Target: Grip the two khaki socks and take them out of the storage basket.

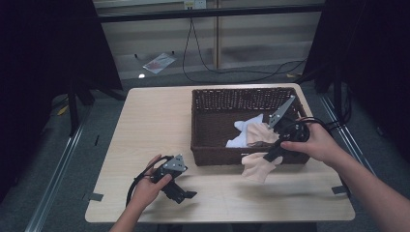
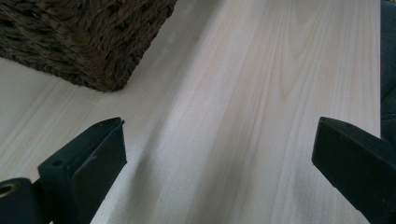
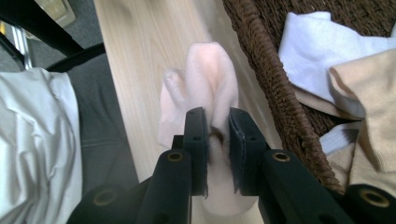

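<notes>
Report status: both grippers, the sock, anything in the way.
Right gripper shut on pink sock, outside basket front wall. Left gripper open over bare table. Nothing in the way.

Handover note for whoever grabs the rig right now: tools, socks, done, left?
Right tool: shut on a pale pink sock, held just outside the front wall of the wicker basket, above the table.
Left tool: open, nothing between the jaws, low over the table near the basket's front left corner.
In the basket: a white sock and a beige sock, piled at the right side.
Done: one sock lifted out of the basket, not yet put down.
Left: probably set the pink sock on the table, then take out the others.
</notes>
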A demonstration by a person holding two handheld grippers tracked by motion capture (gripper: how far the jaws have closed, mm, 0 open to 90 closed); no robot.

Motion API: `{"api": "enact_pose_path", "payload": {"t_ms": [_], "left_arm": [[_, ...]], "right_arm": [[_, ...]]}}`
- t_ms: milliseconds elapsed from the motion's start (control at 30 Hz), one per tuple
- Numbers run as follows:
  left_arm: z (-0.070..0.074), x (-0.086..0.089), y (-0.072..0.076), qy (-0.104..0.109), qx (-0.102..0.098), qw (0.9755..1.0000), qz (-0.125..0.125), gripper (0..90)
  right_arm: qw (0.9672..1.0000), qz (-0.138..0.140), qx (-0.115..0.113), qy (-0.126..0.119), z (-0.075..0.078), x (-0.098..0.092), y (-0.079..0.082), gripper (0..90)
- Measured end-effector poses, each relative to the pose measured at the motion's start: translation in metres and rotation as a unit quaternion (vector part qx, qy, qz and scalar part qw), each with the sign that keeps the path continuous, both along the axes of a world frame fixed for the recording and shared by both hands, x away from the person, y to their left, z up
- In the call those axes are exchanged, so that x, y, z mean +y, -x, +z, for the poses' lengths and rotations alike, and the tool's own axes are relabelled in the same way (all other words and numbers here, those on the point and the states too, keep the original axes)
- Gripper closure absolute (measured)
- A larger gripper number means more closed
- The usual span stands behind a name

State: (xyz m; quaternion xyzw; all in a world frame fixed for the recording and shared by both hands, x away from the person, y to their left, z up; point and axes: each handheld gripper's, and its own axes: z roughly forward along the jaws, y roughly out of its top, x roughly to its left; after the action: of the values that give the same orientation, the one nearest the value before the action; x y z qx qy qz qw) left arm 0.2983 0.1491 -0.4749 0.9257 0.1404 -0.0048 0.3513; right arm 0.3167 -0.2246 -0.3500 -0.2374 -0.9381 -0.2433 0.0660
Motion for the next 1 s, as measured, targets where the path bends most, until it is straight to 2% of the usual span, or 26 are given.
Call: {"api": "enact_pose_path", "payload": {"t_ms": [67, 133, 267, 633, 733, 867, 900, 967, 1000], "left_arm": [[0.000, 0.000, 0.000, 0.002, -0.001, 1.0000, 0.001, 2.7], [0.000, 0.000, 0.000, 0.001, -0.001, 1.0000, 0.001, 2.7], [0.000, 0.000, 0.000, 0.003, -0.001, 1.0000, 0.001, 2.7], [0.000, 0.000, 0.000, 0.002, -0.002, 1.0000, 0.000, 2.7], [0.000, 0.001, 0.000, 0.002, -0.002, 1.0000, 0.000, 2.8], [0.000, 0.000, 0.000, 0.002, -0.003, 1.0000, 0.001, 2.8], [0.000, 0.000, 0.000, 0.002, -0.002, 1.0000, 0.000, 2.8], [0.000, 0.000, 0.000, 0.001, -0.002, 1.0000, 0.001, 2.8], [0.000, 0.000, 0.000, 0.001, -0.002, 1.0000, 0.000, 2.8]], "right_arm": [[1.0000, 0.003, 0.003, 0.002, -0.004, 0.001, 0.000, 79.0], [0.9999, 0.000, 0.006, 0.012, -0.007, 0.003, 0.000, 78.9], [0.9995, 0.009, 0.006, 0.031, -0.015, 0.008, 0.001, 78.5], [0.9979, 0.017, 0.010, 0.061, -0.032, 0.014, 0.002, 76.8], [0.9977, 0.022, 0.011, 0.063, -0.036, 0.014, 0.002, 75.1], [0.9973, 0.021, 0.012, 0.069, -0.039, 0.014, 0.003, 63.7], [0.9973, 0.017, 0.008, 0.071, -0.039, 0.013, 0.004, 58.3], [0.9975, 0.008, 0.009, 0.069, -0.037, 0.012, 0.004, 53.8], [0.9976, 0.009, 0.009, 0.068, -0.036, 0.011, 0.004, 47.9]]}}
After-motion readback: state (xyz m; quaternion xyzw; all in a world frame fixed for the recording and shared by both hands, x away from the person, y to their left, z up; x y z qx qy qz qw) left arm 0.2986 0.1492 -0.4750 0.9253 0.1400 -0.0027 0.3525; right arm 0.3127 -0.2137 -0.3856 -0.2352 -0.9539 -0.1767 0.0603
